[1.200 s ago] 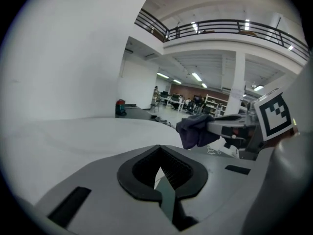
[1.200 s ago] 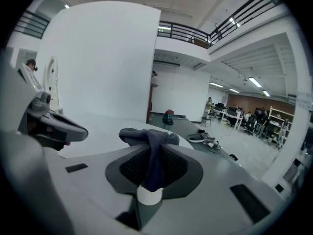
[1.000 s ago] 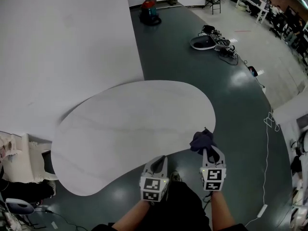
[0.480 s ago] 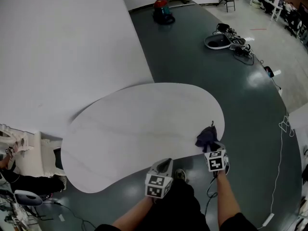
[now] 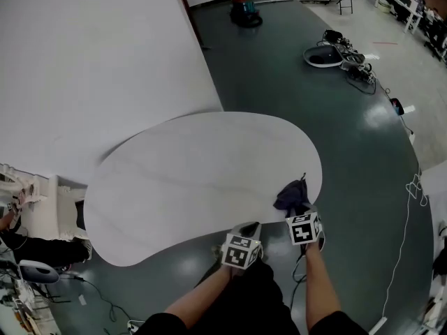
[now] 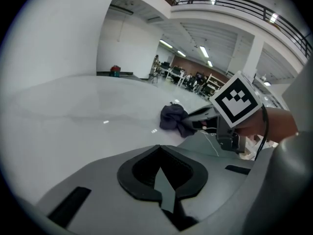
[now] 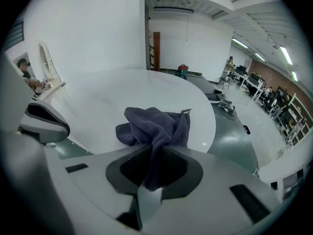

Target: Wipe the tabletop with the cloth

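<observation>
Right gripper: jaws clamped on a bunched dark blue cloth, part of which hangs back between them. Cloth sits at the near right edge of the white rounded tabletop; whether it presses on the surface cannot be told.

Left gripper: jaws together, nothing between them. Held just beside the right gripper, off the tabletop's near edge, above the dark green floor.

Surroundings: white wall panel beyond the tabletop's far left edge.
</observation>
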Action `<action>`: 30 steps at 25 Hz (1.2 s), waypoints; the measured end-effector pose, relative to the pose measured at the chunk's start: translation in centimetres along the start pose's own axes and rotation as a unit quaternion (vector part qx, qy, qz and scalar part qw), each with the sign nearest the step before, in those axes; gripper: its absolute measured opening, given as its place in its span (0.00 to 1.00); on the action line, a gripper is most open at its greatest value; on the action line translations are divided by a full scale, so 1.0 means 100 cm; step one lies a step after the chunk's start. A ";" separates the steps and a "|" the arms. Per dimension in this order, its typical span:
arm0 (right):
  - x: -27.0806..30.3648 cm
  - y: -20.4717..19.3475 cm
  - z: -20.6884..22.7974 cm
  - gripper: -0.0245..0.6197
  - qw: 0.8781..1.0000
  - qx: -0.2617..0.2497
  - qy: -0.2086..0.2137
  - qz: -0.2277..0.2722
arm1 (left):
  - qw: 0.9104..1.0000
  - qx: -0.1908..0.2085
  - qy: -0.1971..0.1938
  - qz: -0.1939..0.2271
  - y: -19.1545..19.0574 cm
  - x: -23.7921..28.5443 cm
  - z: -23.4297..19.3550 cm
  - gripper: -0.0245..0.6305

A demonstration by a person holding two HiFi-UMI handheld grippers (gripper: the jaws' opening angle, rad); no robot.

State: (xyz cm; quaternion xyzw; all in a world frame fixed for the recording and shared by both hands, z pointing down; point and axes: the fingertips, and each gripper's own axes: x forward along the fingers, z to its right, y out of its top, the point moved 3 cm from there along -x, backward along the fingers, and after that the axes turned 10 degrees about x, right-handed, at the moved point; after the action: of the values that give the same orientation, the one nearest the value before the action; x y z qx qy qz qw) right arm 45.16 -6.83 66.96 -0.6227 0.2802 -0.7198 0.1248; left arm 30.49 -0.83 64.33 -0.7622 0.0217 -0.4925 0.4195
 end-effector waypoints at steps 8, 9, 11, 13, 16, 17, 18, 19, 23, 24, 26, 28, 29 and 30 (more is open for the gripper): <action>0.005 0.010 -0.021 0.10 0.999 -0.022 0.033 -0.007 | 1.000 -0.011 0.015 0.014 0.005 -0.007 -0.004 0.05; 0.006 0.011 -0.024 0.10 0.999 -0.025 0.037 -0.010 | 1.000 -0.017 0.018 0.016 0.005 -0.009 -0.008 0.05; 0.007 0.013 -0.031 0.10 0.998 -0.035 0.042 -0.013 | 0.999 -0.031 0.027 0.026 0.008 -0.015 -0.017 0.05; 0.008 0.016 -0.044 0.10 0.998 -0.047 0.050 -0.014 | 0.998 -0.039 0.042 0.036 0.010 -0.025 -0.031 0.05; 0.013 0.019 -0.077 0.10 0.996 -0.062 0.068 -0.019 | 0.996 -0.054 0.064 0.043 0.000 -0.043 -0.053 0.05; 0.014 0.020 -0.089 0.10 0.995 -0.066 0.074 -0.021 | 0.995 -0.060 0.071 0.044 -0.004 -0.050 -0.059 0.05; 0.015 0.021 -0.102 0.10 0.994 -0.068 0.081 -0.024 | 0.994 -0.064 0.077 0.045 -0.008 -0.057 -0.064 0.05; 0.014 0.022 -0.114 0.10 0.993 -0.069 0.089 -0.026 | 0.993 -0.068 0.083 0.047 -0.012 -0.064 -0.069 0.05; 0.017 0.027 -0.162 0.10 0.989 -0.094 0.112 -0.033 | 0.989 -0.081 0.111 0.052 -0.027 -0.087 -0.092 0.05; 0.019 0.028 -0.174 0.10 0.987 -0.102 0.115 -0.036 | 0.988 -0.088 0.119 0.052 -0.032 -0.092 -0.098 0.05; 0.021 0.029 -0.196 0.10 0.984 -0.117 0.124 -0.042 | 0.984 -0.103 0.133 0.052 -0.044 -0.104 -0.111 0.05; 0.023 0.029 -0.214 0.10 0.981 -0.134 0.131 -0.046 | 0.981 -0.119 0.145 0.052 -0.055 -0.113 -0.119 0.05; 0.023 0.028 -0.222 0.10 0.980 -0.140 0.134 -0.047 | 0.979 -0.126 0.151 0.052 -0.061 -0.118 -0.122 0.05; 0.022 0.029 -0.230 0.10 0.979 -0.145 0.136 -0.048 | 0.977 -0.134 0.156 0.052 -0.067 -0.123 -0.126 0.05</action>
State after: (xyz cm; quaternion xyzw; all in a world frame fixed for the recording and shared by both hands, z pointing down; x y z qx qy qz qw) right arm 22.05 -4.64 65.66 -0.5432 0.3654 -0.7548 -0.0404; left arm 11.92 1.21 61.74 -0.7229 0.1922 -0.5759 0.3298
